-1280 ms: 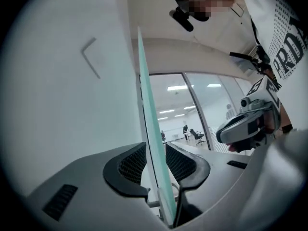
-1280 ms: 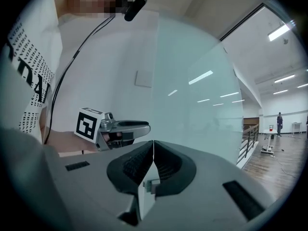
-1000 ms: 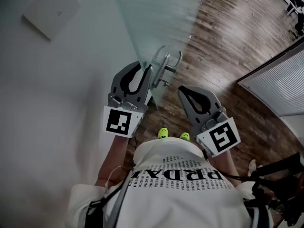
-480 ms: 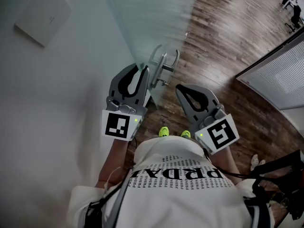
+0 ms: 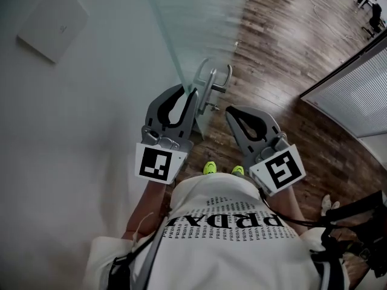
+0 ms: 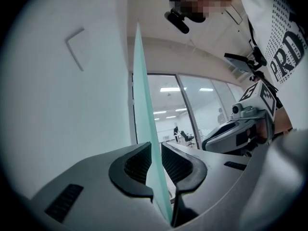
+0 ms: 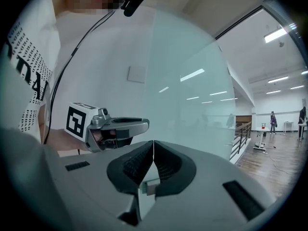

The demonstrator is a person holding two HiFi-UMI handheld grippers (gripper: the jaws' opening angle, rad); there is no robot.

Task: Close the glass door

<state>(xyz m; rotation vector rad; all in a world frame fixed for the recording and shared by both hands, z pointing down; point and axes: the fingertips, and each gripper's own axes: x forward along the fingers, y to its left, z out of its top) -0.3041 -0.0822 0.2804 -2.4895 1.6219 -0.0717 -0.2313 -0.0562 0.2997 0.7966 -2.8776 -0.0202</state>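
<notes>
The frosted glass door (image 5: 193, 23) stands edge-on beside a white wall, and its metal handle (image 5: 210, 84) sticks out just beyond my left gripper (image 5: 189, 96). In the left gripper view the door's green edge (image 6: 144, 105) runs between the jaws of the left gripper (image 6: 156, 154). Those jaws are closing, and both ribbed pads lie against the glass. My right gripper (image 5: 232, 114) hovers to the right of the handle, apart from the door. In its own view the right gripper (image 7: 153, 147) is shut with nothing between its pads, facing the glass pane (image 7: 192, 90).
A white wall (image 5: 72, 113) with a square panel (image 5: 53, 22) fills the left. Dark wood floor (image 5: 290, 47) lies to the right, bounded by a partition with blinds (image 5: 357, 101). My neon shoes (image 5: 208, 169) show below. A railing (image 7: 240, 131) stands further off.
The left gripper's jaws have narrowed onto the door's edge just below the handle. The right gripper has stayed beside it, shut.
</notes>
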